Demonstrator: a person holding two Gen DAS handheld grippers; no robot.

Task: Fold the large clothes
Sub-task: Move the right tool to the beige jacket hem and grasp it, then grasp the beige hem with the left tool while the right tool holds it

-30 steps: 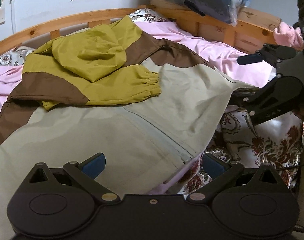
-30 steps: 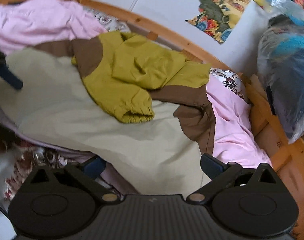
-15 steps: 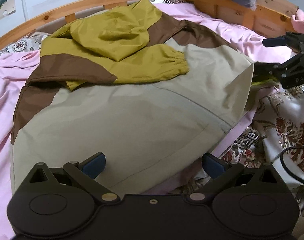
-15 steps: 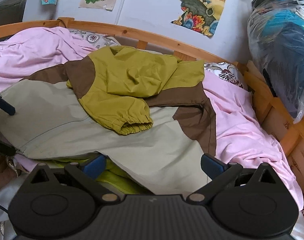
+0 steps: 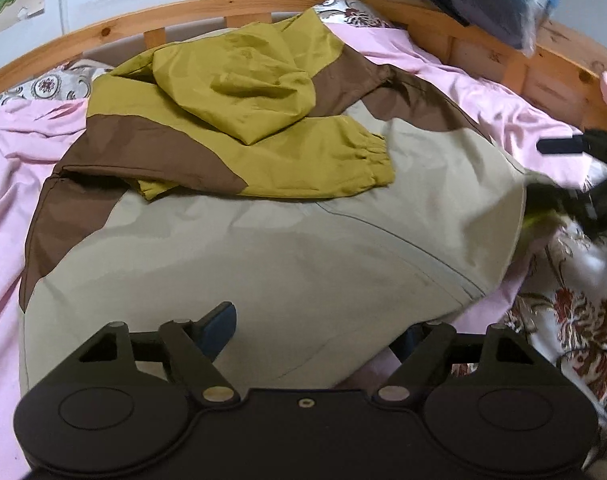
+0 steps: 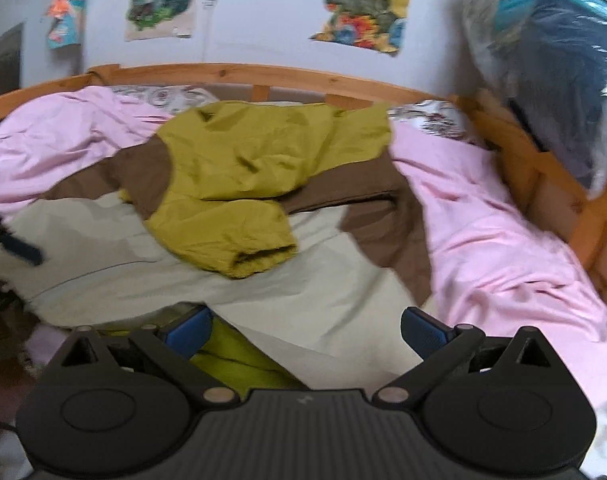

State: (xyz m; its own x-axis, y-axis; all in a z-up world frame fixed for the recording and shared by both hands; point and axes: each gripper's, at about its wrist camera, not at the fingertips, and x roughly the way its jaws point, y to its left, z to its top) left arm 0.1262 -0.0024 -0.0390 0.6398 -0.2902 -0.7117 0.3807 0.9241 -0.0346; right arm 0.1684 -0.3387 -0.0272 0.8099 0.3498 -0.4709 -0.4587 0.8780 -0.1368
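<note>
Left wrist: jacket (image 5: 287, 264), unlabelled

My matt black plastic gripper (image 5: 315, 330) hangs over a smooth, faintly sheened cloth jacket (image 5: 287, 248), soft pink cotton sheet (image 5: 7, 184), and varnished knotty pine bedframe (image 5: 207, 10).

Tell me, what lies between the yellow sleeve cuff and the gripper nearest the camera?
In the left wrist view, only the jacket's beige body lies between the sleeve cuff and the left gripper, whose jaws have just been closing around its hem.
</note>
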